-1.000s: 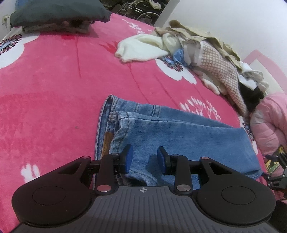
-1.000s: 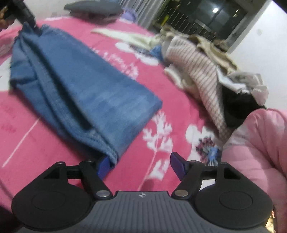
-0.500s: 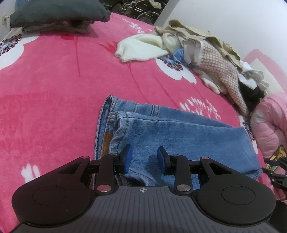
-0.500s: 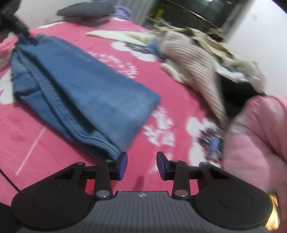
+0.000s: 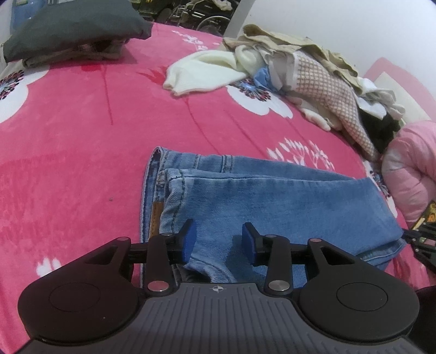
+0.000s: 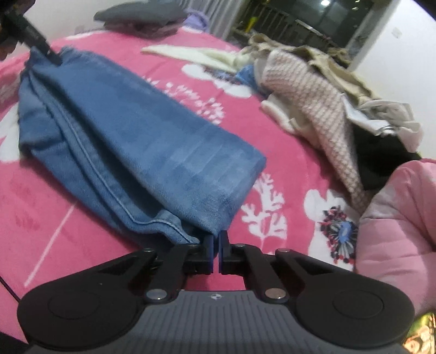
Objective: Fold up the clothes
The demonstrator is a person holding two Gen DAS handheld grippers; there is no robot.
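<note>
A bedroom in a home is shown. A bed point(image 5: 81, 141) is covered by a plush pink blanket point(image 5: 68, 168) printed with white flowers. A dark grey pillow point(image 5: 79, 27) is seen at its far end, and a loose heap of worn clothes point(image 5: 313, 70) is piled along the plain white wall point(image 5: 354, 24). A dark window point(image 6: 335, 16) is seen beyond the bed.
</note>
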